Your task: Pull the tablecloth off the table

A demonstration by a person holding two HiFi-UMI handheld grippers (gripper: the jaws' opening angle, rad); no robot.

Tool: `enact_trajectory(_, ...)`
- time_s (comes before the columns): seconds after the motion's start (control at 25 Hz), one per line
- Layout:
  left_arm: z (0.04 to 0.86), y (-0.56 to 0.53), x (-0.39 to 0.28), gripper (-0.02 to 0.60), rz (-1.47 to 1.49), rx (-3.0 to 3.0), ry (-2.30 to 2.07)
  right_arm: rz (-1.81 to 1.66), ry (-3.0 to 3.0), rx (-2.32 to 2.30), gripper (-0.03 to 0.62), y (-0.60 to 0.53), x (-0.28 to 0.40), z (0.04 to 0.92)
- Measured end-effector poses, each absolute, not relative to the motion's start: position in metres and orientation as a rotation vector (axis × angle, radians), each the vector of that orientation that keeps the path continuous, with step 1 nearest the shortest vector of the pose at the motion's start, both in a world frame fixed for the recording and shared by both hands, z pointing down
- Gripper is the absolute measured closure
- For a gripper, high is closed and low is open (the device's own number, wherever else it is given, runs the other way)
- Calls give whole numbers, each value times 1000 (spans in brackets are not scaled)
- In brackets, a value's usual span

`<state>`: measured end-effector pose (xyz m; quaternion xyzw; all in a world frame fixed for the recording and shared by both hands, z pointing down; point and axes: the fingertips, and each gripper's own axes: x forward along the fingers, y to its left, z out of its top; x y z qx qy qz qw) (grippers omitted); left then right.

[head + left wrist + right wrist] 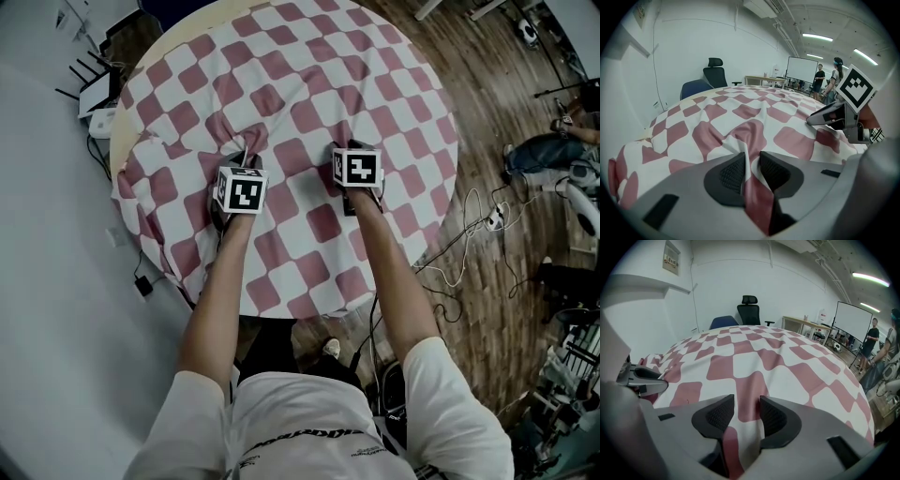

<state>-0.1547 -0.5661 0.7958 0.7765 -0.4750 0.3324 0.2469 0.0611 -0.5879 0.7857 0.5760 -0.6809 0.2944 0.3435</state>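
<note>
Your left gripper [751, 171] is pinched narrow on a raised fold of the cloth [309, 94], which covers the table [173, 33] across the head view's upper middle. Your right gripper [742, 416] stands partly open astride the cloth, not pinching it.

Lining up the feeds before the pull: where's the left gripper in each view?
Head view: left gripper left of centre, at a pucker in the tablecloth.
Left gripper view: its own jaws, bottom centre, pinching a fold of cloth.
Right gripper view: at the left edge.
Shared landmark: the red-and-white tablecloth.
</note>
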Motion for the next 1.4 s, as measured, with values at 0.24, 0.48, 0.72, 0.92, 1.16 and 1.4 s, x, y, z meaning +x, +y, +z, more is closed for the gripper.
enact_trajectory(0.24, 796, -564, -149, 525, 915, 2135, -1293, 746, -1772, 1493, 470, -583, 59, 785)
enact_trajectory(0.48, 794, -559, -141, 563, 875, 2116, -1262, 768, -1778, 1455, 560, -571, 60, 786)
enact_trajectory(0.72, 795, -546, -139, 566, 827, 2110, -1262, 939, -1843, 1502, 562, -553, 68, 784)
enact_trajectory(0.92, 767, -526, -137, 565, 753, 2168, -1327, 817, -1931, 1516, 562, -534, 66, 759)
enact_trajectory(1.16, 732, -495, -130, 566, 698, 2186, -1357, 809, -1982, 1523, 562, -502, 73, 722)
enact_trajectory(1.4, 706, -453, -128, 566, 674, 2217, -1382, 793, -2019, 1527, 562, -459, 75, 695)
